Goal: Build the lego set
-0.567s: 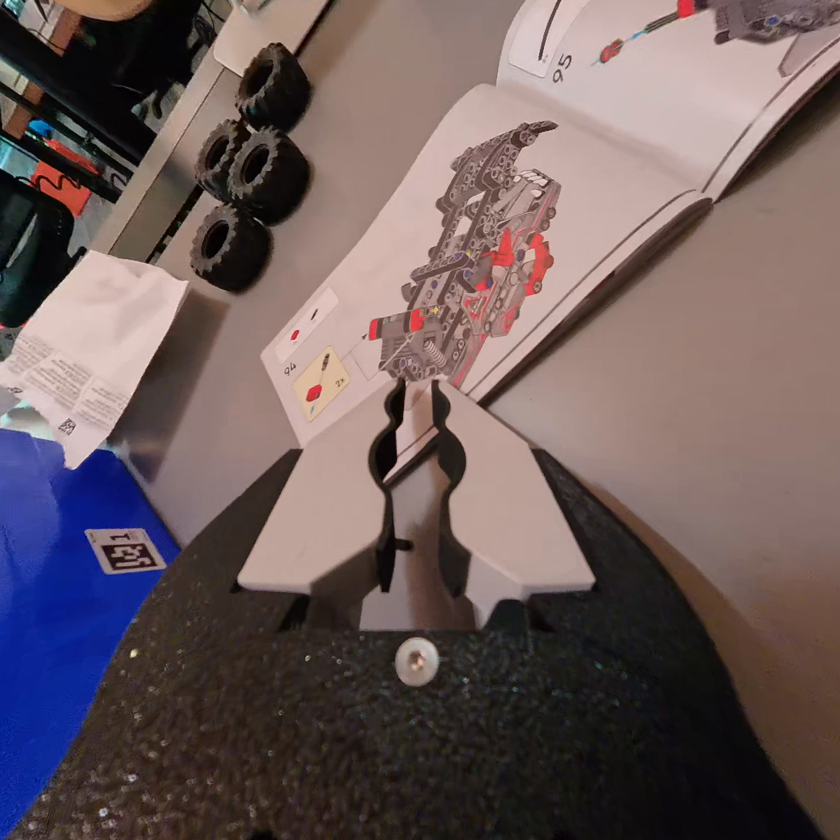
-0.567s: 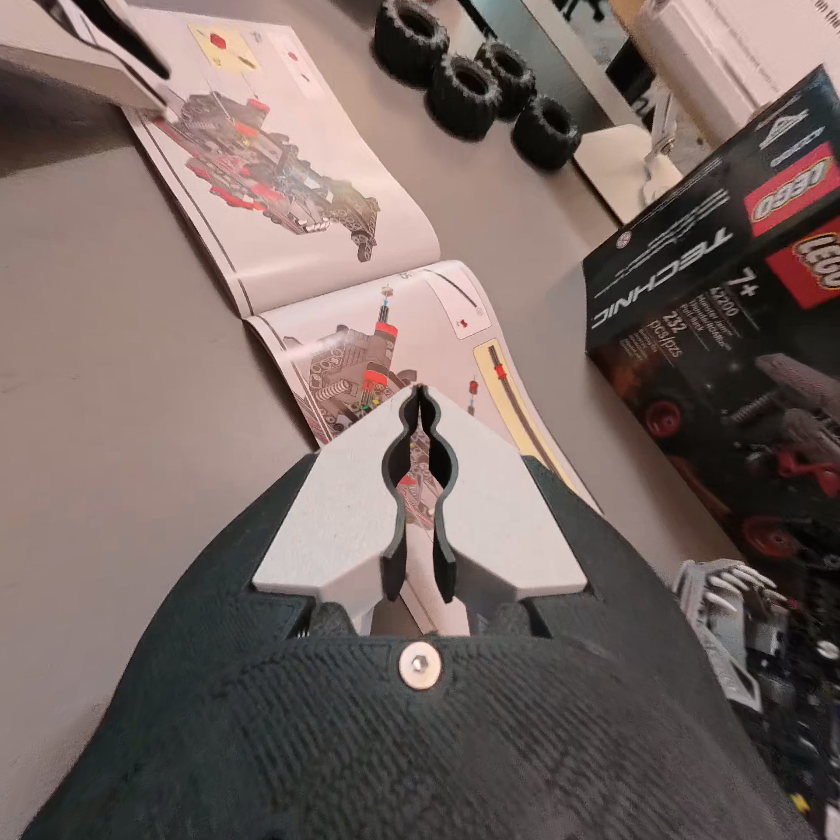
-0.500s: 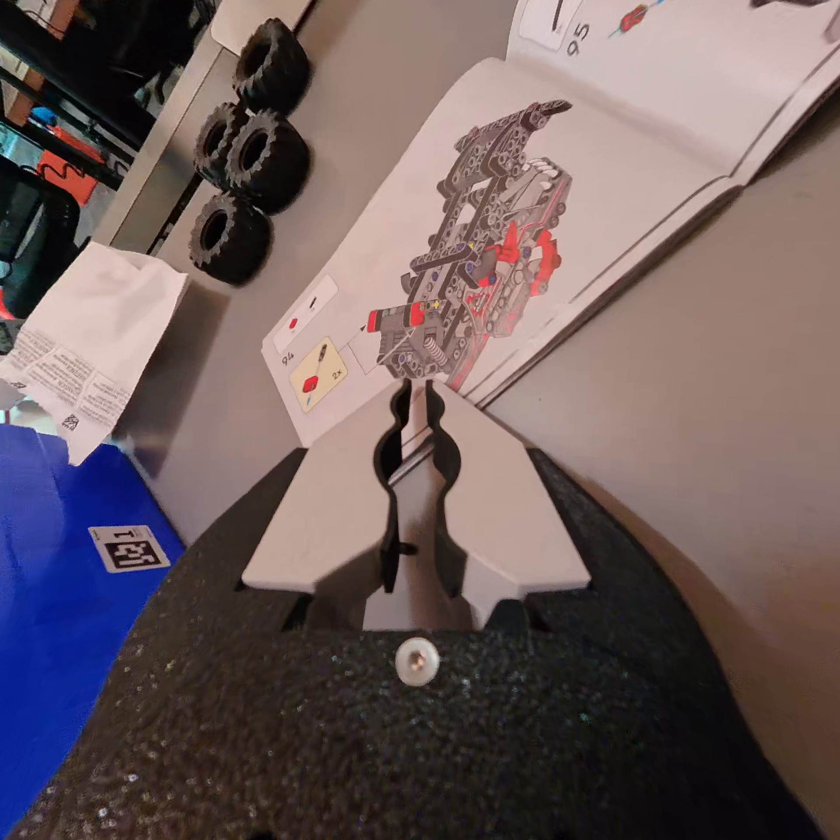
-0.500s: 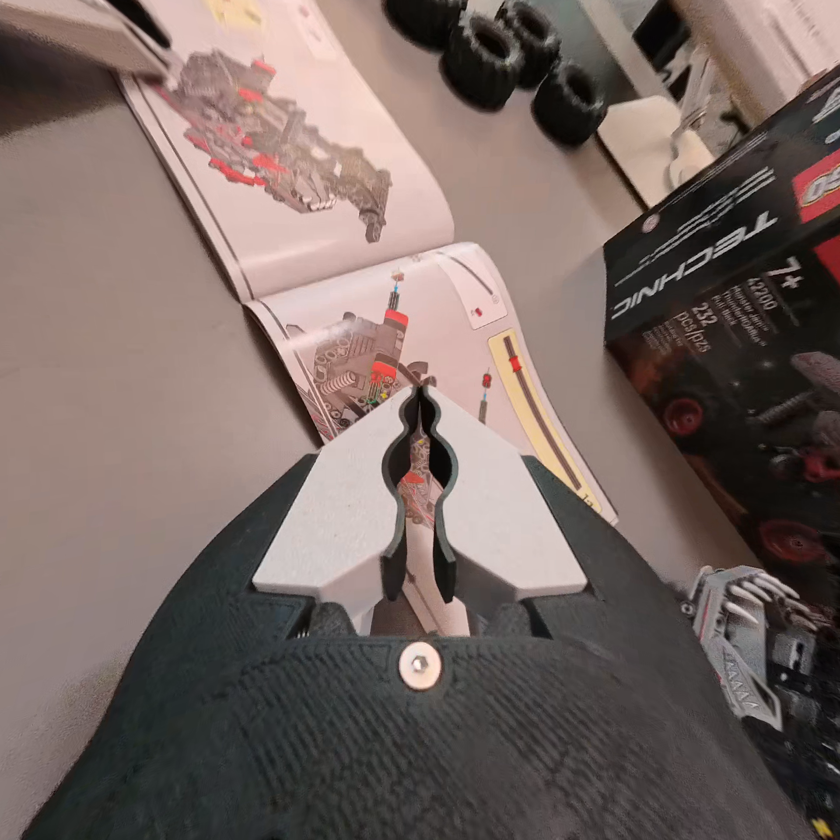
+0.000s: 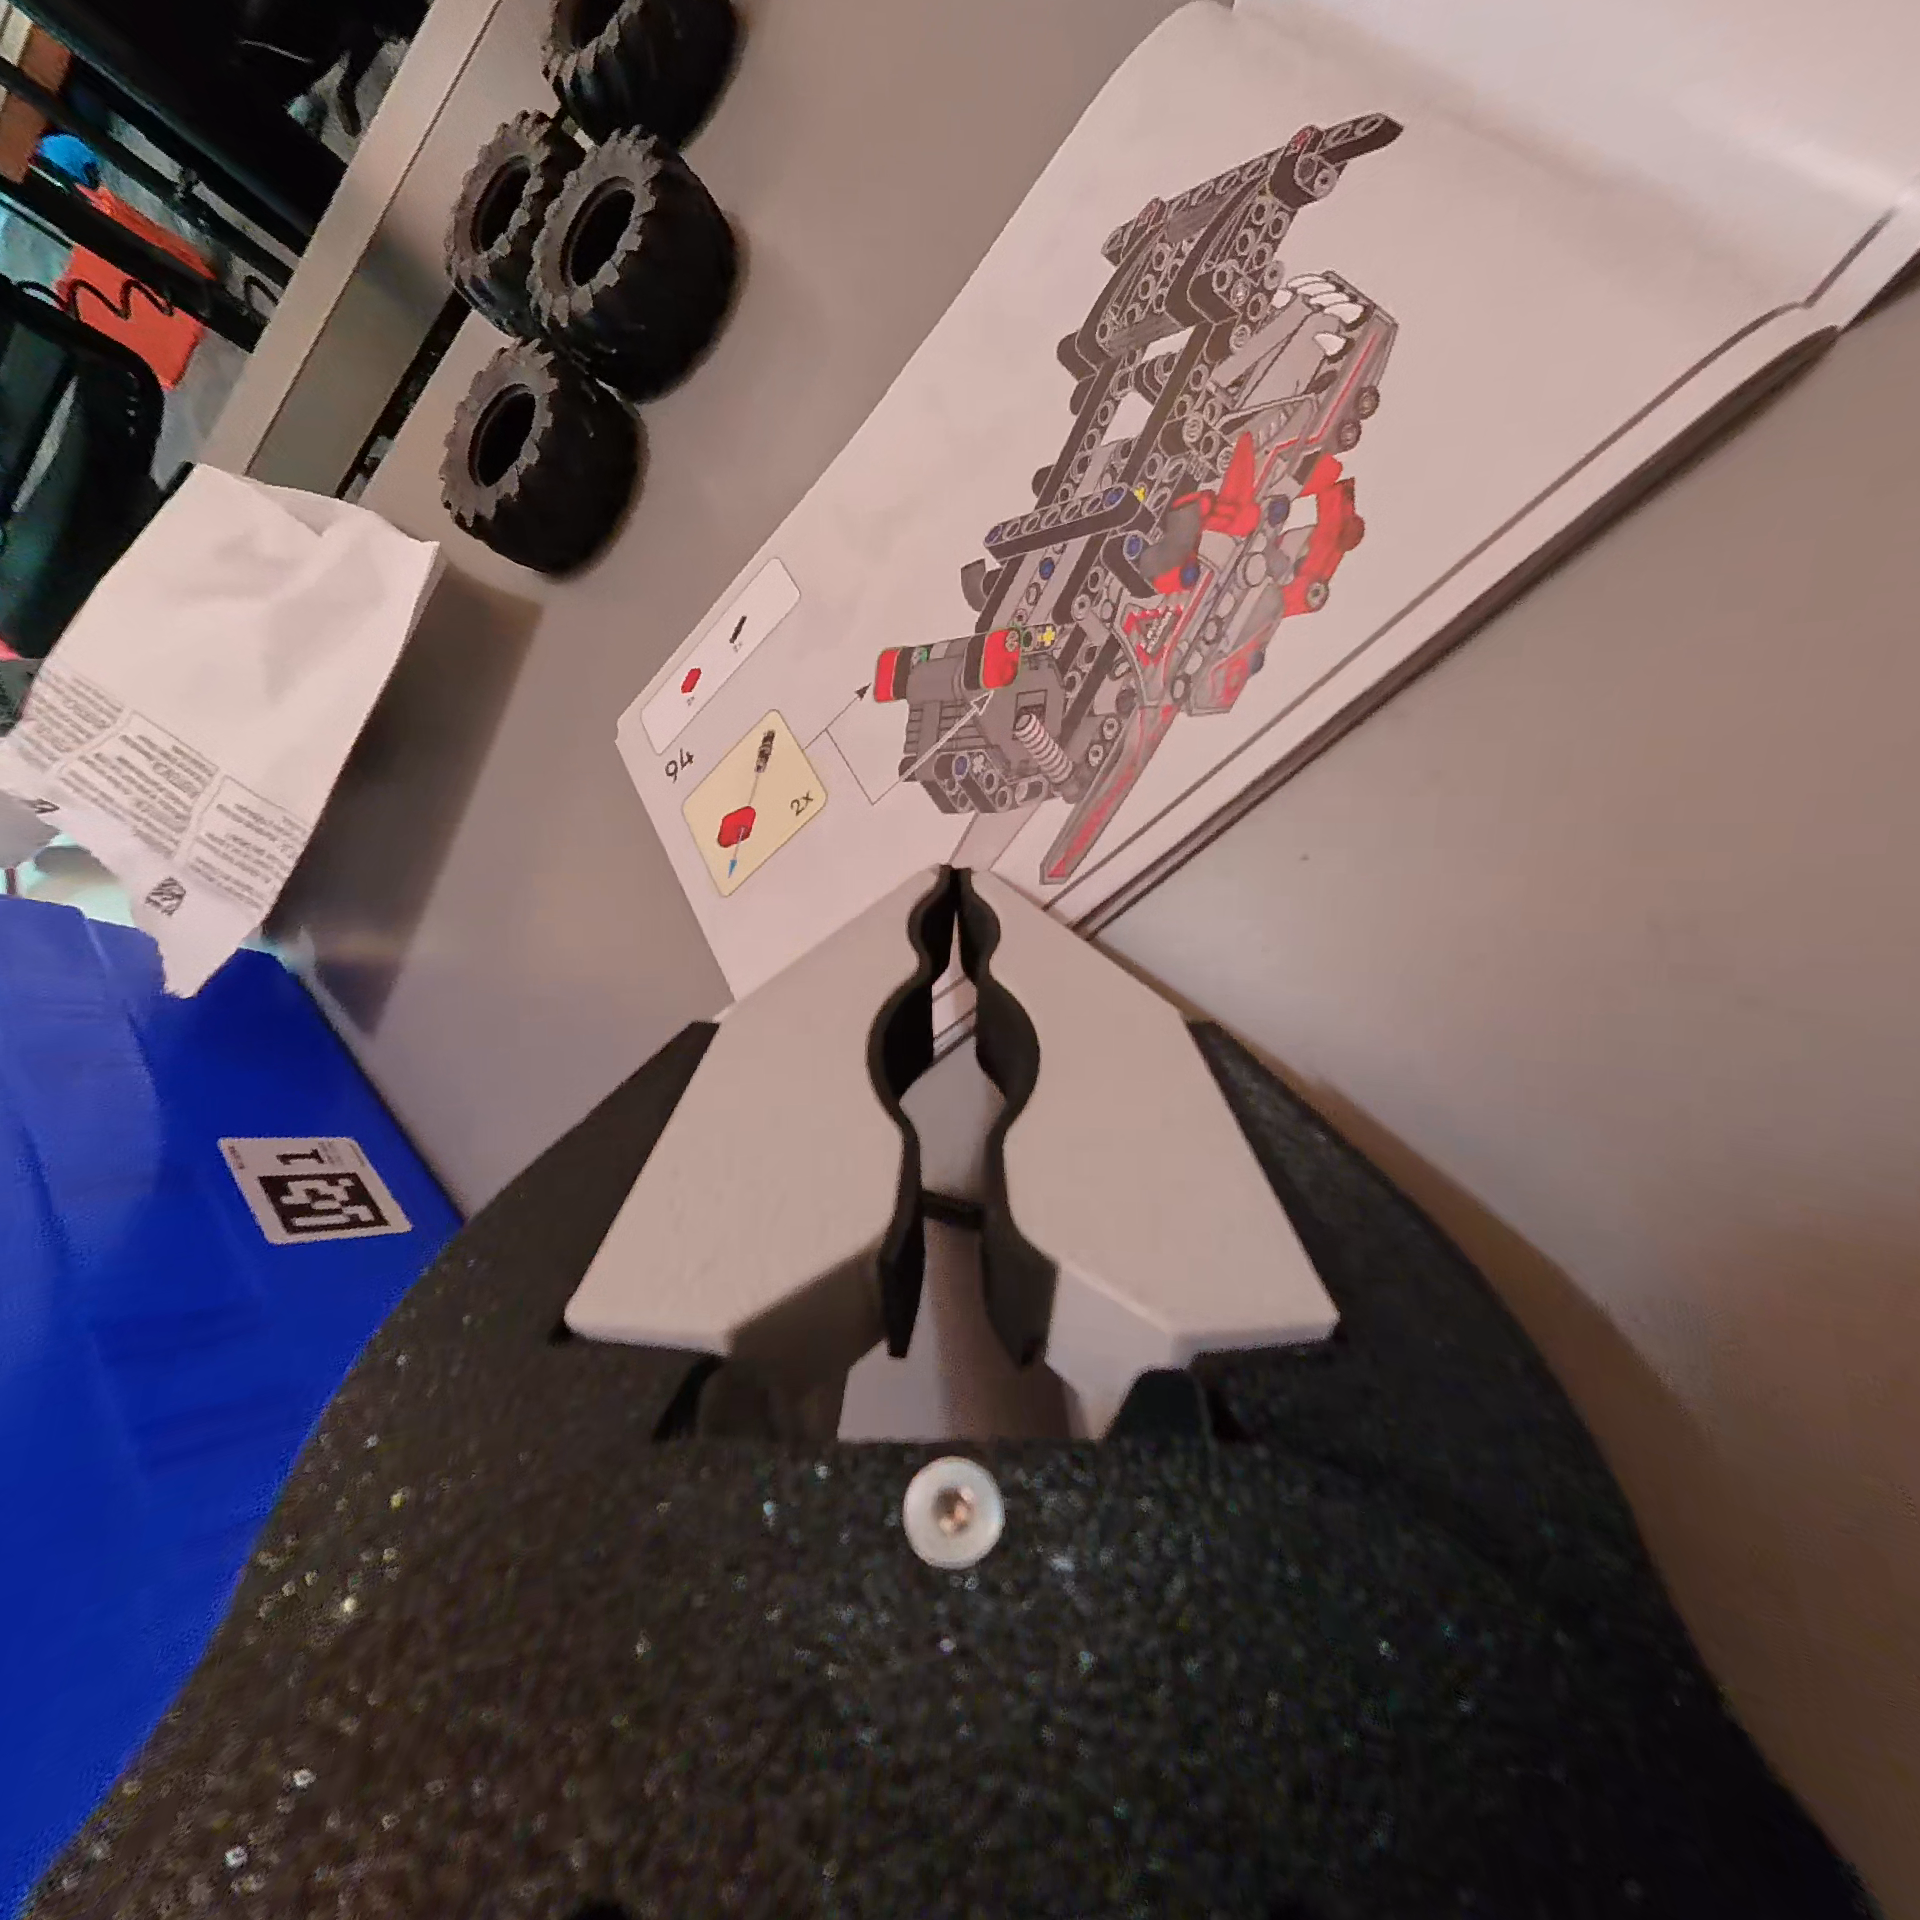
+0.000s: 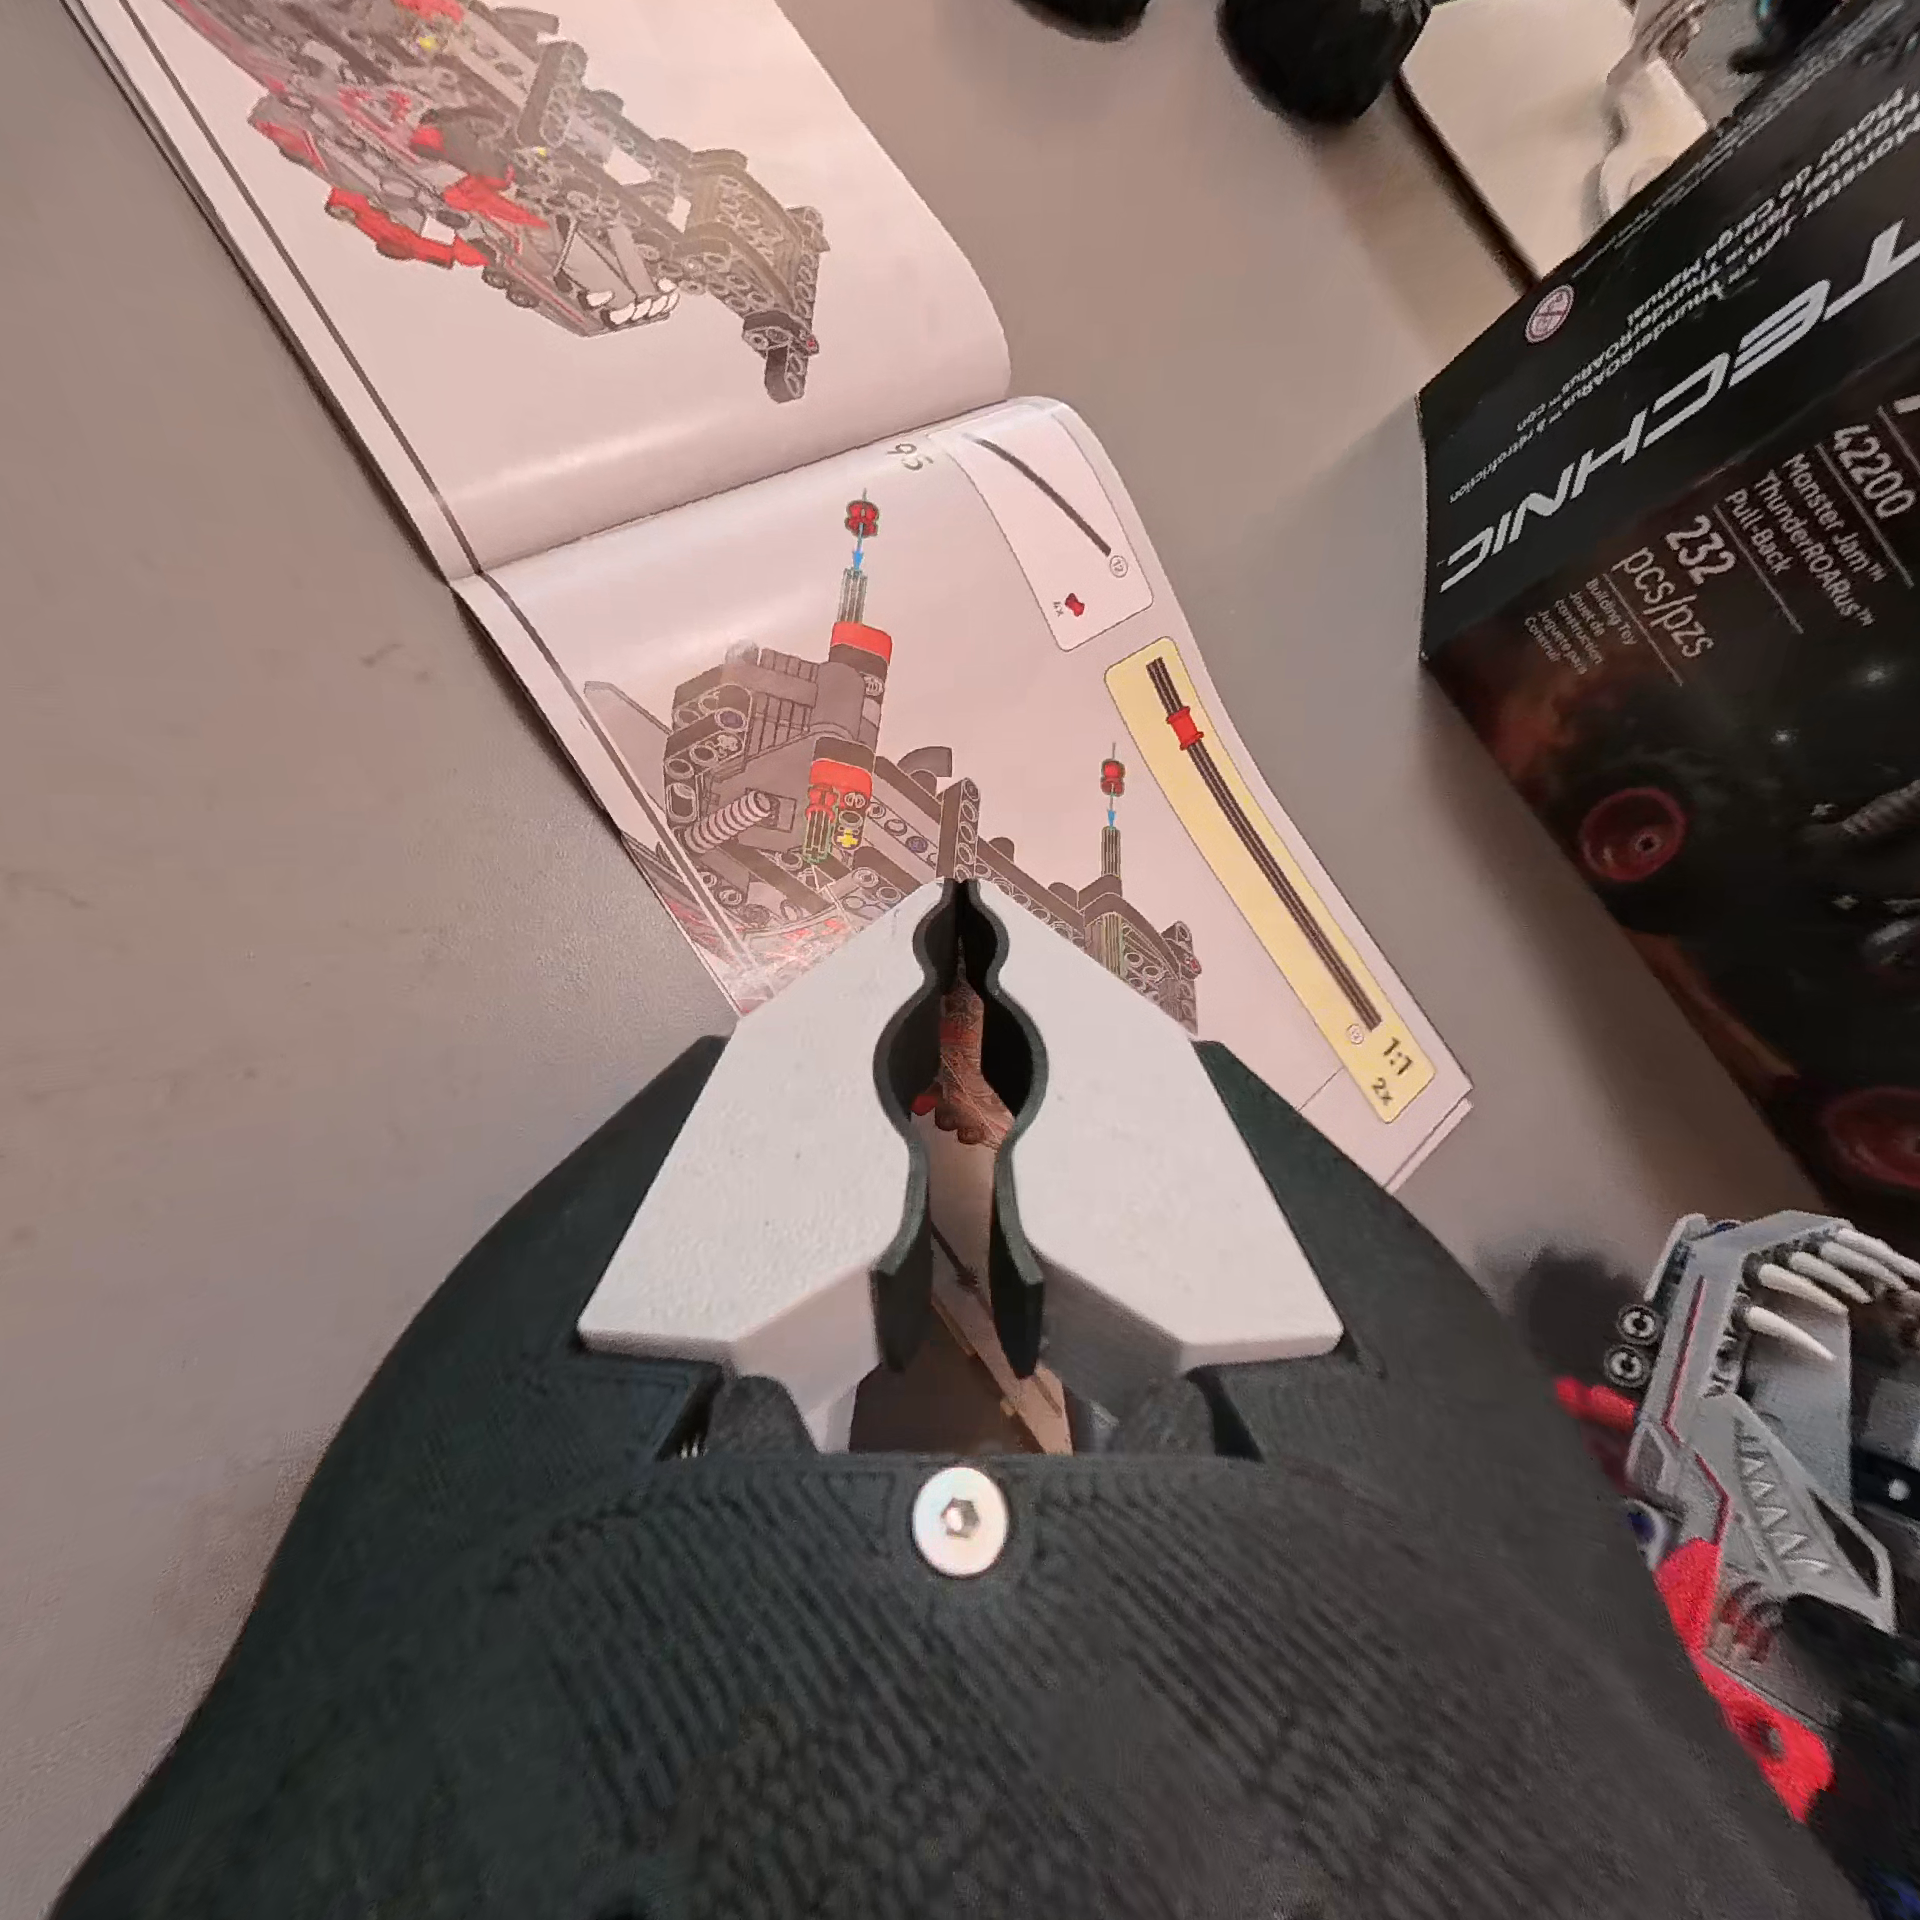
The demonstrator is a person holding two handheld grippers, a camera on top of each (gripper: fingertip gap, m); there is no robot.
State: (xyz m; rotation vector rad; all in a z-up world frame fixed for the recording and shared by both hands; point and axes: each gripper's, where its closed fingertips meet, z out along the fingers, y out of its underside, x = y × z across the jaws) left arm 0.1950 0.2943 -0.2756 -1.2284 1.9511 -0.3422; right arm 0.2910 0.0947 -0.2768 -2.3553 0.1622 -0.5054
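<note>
The open instruction booklet point(image 5: 1195, 499) lies on the grey table, and it also shows in the right wrist view point(image 6: 644, 343). My left gripper point(image 5: 952, 881) is shut, tips touching, just over the booklet's near corner. A thin dark bar crosses the gap low between its pads; I cannot tell what it is. My right gripper point(image 6: 957, 885) is shut and empty above the booklet's right-hand page. The partly built grey and red model point(image 6: 1766, 1455) lies at the right gripper's lower right. Several black tyres point(image 5: 582, 312) sit beyond the booklet at the left.
The black set box point(image 6: 1714, 623) stands to the right of the booklet. A torn white paper bag point(image 5: 218, 707) and a blue box with a square tag point(image 5: 156, 1299) lie at the left. Bare grey table point(image 6: 260, 831) shows left of the right gripper. Left tips to right tips: about 25 cm.
My left gripper's fingertips have closed from a small gap to touching. My right gripper has moved forward over the booklet, and the left gripper has left its view.
</note>
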